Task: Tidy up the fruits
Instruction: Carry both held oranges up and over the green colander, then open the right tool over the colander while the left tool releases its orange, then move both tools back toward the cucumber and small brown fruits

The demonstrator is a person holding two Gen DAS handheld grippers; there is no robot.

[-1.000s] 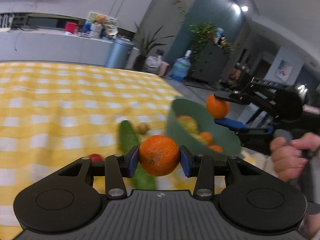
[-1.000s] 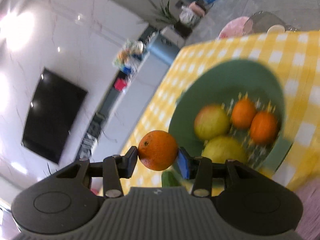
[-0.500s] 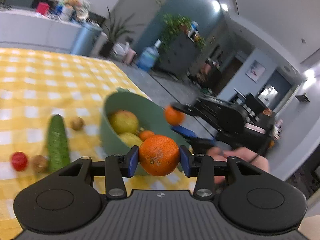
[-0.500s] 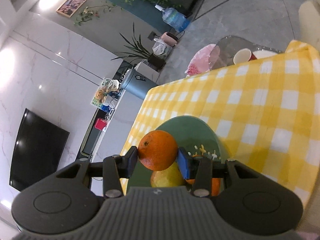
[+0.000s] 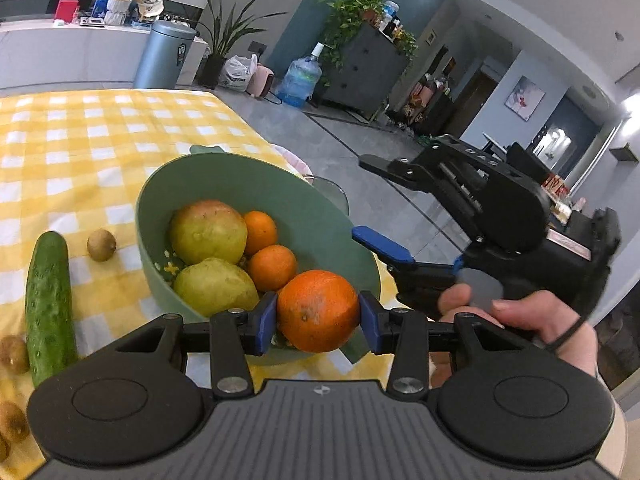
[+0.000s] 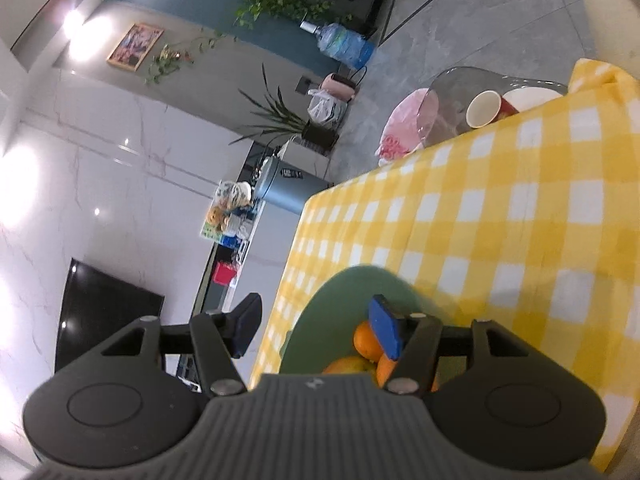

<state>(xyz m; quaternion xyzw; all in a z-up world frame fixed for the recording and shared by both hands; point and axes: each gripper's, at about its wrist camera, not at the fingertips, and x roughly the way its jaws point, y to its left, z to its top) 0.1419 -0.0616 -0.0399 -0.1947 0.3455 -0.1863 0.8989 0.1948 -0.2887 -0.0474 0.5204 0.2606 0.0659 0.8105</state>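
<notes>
My left gripper (image 5: 318, 318) is shut on an orange (image 5: 318, 310) and holds it at the near rim of the green bowl (image 5: 248, 184). The bowl holds two yellow-green pears (image 5: 208, 236) and two small oranges (image 5: 272, 266). My right gripper (image 6: 316, 330) is open and empty above the bowl (image 6: 340, 312); it also shows in the left wrist view (image 5: 380, 204) at the bowl's right rim. A cucumber (image 5: 50, 304) and kiwis (image 5: 102, 245) lie on the yellow checked cloth (image 5: 80, 140) left of the bowl.
More kiwis (image 5: 12, 354) lie at the left edge near the cucumber. The table's edge runs just right of the bowl. Beyond the far table corner stand a glass bowl (image 6: 452, 96), a cup (image 6: 486, 110) and a pink item (image 6: 404, 124).
My right gripper has opened and the orange it held is gone from its jaws; the bowl now shows one more orange. My left gripper has moved closer to the bowl, still holding its orange.
</notes>
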